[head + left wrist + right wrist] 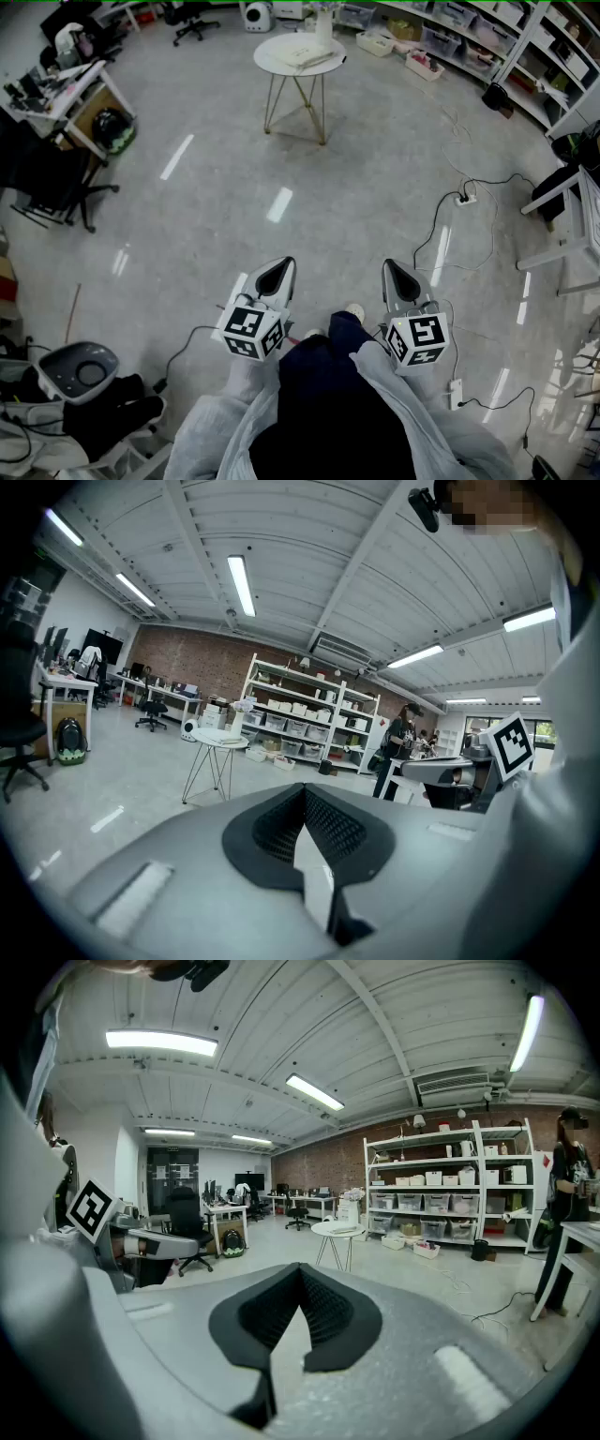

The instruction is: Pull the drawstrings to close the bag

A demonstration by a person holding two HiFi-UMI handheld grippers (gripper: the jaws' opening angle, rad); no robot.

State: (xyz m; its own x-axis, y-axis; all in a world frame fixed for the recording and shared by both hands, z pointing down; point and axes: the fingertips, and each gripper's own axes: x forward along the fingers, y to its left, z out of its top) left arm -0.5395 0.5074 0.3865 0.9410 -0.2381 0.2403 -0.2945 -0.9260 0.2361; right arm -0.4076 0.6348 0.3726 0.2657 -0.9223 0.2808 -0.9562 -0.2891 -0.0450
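Our left hand-held gripper [305, 799] is fully closed, pads meeting at the tip w/ nothing caught between them; our right hand-held gripper [300, 1279] is the same, jaws together & empty. Both point fwd & a little downward, side by side but apart, in front of our body in the head view; neither touches anything. Each carries its marker cube, left cube [251, 330] & right cube [419, 339], close to our pale sleeves [211, 427]. Between the two we see our dark trousers [323, 394] & a light shoe [354, 312] on the floor [356, 187], which is grey & glossy w/ light streaks on it. Where the bag is we cannot tell; no view shows it.

Beyond the tips, well apart from us, stands a round white desk [300, 53] on thin metal legs w/ something flat & pale on top; to the right of it a power strip [466, 198] lies on the floor w/ dark cables trailing toward us; along the back & right run white shelves [469, 28] loaded w/ bins. At far left a black office chair [56, 192] sits near another desk [70, 94] w/ clutter on it, a dark backpack [111, 128] under it; at bottom left a grey device [80, 370] rests among dark cloth & cables. In the right gripper view a person [565, 1204] in dark clothes stands near the shelving.
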